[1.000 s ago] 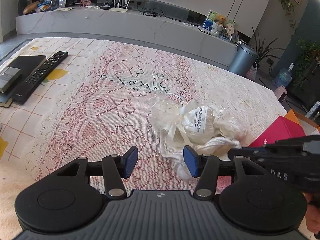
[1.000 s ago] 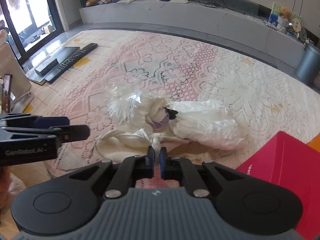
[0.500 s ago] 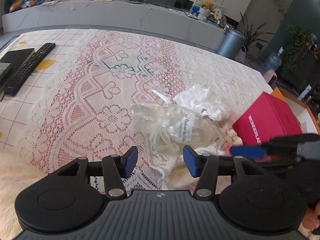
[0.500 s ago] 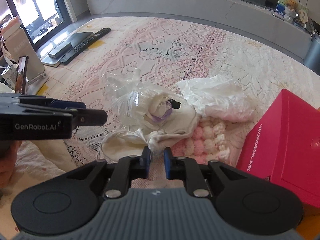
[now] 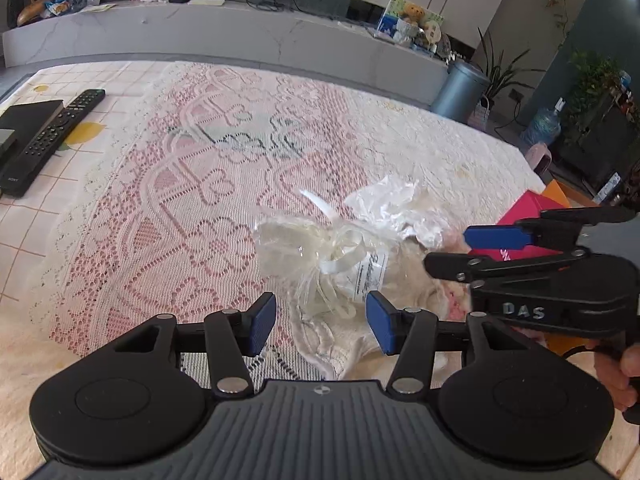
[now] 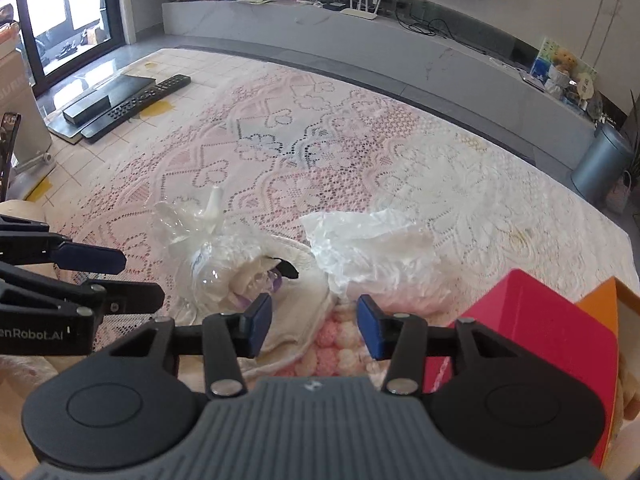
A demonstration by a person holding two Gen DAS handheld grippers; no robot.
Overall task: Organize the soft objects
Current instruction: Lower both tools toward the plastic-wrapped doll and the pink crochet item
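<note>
Your right gripper point(image 6: 310, 330) has just been opening; its blue-padded jaws now stand apart above the cream cloth point(image 6: 296, 320) and the pink-and-white bobbled knit piece point(image 6: 336, 344), touching neither. Your left gripper point(image 5: 320, 322) has its jaws wide open too, with nothing held, hovering at lower centre of its frame over the clear cellophane bundle tied with a cream ribbon point(image 5: 332, 256). A crumpled white plastic bag point(image 6: 372, 252) lies just right of that bundle on the pink lace-covered counter point(image 6: 304, 160). The red cardboard box point(image 6: 532, 332) sits at lower right.
</note>
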